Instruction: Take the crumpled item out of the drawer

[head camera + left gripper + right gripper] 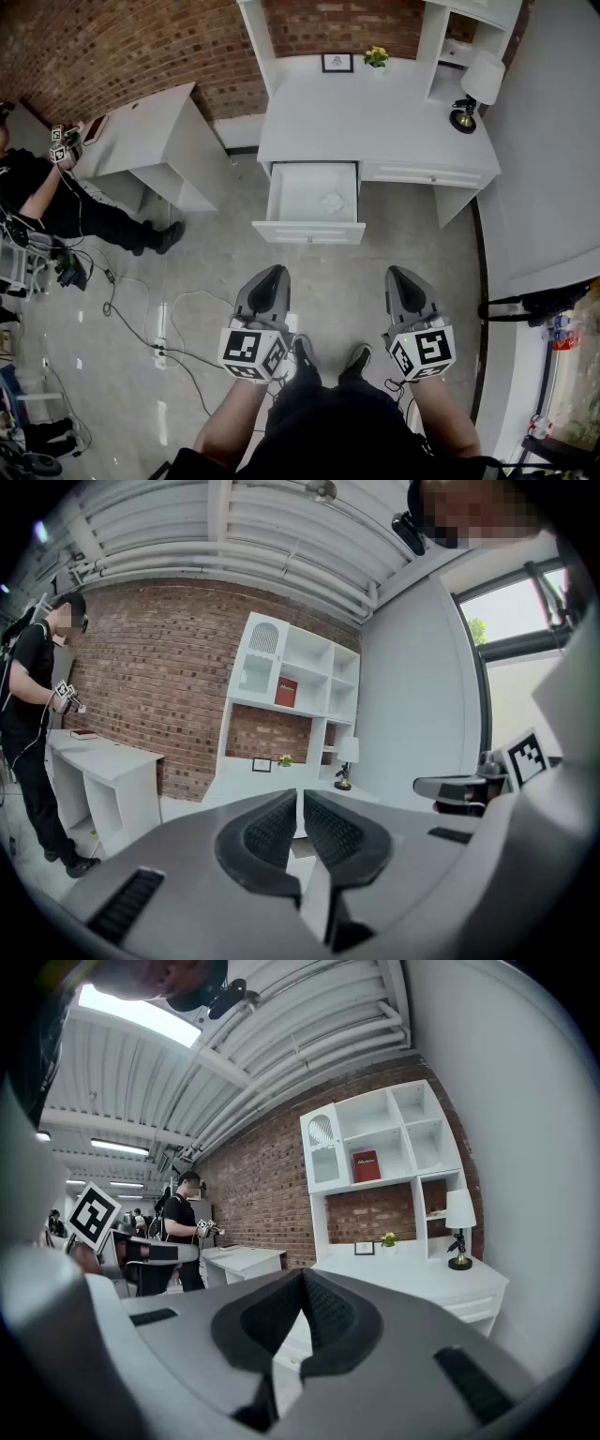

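Observation:
The white desk's left drawer [310,230] stands pulled out toward me. A small white crumpled item [333,200] lies inside it, right of centre. My left gripper [272,277] is held low, well short of the drawer front, its jaws shut with nothing between them. My right gripper [401,278] hangs level with it on the right, also shut and empty. In the left gripper view the left gripper [298,808] points at the desk [281,785], and the right gripper [302,1283] faces the same desk [412,1274] in its own view.
On the desk top [375,112] are a small picture frame [337,63], a yellow potted flower [376,57] and a lamp [476,86]. A second white desk [150,141] stands at the left, with a person [56,202] beside it. Cables [141,319] trail over the floor.

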A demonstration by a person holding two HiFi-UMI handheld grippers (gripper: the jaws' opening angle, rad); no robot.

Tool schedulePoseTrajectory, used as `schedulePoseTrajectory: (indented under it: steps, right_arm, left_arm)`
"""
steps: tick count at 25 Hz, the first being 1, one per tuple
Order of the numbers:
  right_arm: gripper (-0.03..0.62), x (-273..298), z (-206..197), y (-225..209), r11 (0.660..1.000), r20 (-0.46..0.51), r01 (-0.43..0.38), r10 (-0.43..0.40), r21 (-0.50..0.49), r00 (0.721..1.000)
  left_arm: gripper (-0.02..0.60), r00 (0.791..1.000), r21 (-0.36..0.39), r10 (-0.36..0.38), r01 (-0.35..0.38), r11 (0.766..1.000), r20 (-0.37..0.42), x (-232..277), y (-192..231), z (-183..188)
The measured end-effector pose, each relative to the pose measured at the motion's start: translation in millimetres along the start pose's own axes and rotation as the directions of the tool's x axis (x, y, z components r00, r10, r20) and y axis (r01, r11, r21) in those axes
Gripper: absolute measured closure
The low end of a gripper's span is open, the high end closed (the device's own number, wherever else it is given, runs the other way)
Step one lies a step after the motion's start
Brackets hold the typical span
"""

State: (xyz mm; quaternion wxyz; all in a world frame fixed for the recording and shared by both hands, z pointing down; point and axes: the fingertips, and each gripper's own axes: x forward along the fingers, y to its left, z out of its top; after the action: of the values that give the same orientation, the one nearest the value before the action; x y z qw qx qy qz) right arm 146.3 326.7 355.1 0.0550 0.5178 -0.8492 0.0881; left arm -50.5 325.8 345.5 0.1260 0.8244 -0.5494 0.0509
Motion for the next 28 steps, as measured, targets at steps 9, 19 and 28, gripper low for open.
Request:
schedulePoseTrajectory:
  steps: [9, 19, 28]
  right_arm:
    - [0.594, 12, 8, 25, 1.0, 0.01, 0.016, -0.016, -0.018, 1.0]
    - [0.484, 38, 35, 40, 0.994, 0.05, 0.1, -0.097, -0.048, 0.994]
    - [0.488, 70, 52, 85, 0.986, 0.042, 0.141, -0.138, -0.088, 0.99]
  left_arm:
    - [0.557, 1.0, 0.008, -0.002, 0.001, 1.0, 0.026, -18, 29, 11]
    - [0.419, 0.996, 0.01, 0.024, -0.025, 1.0, 0.091, -30, 75, 38]
    - [0.419, 0.996, -0.036, -0.054, 0.057, 0.998, 0.064, -29, 126, 32]
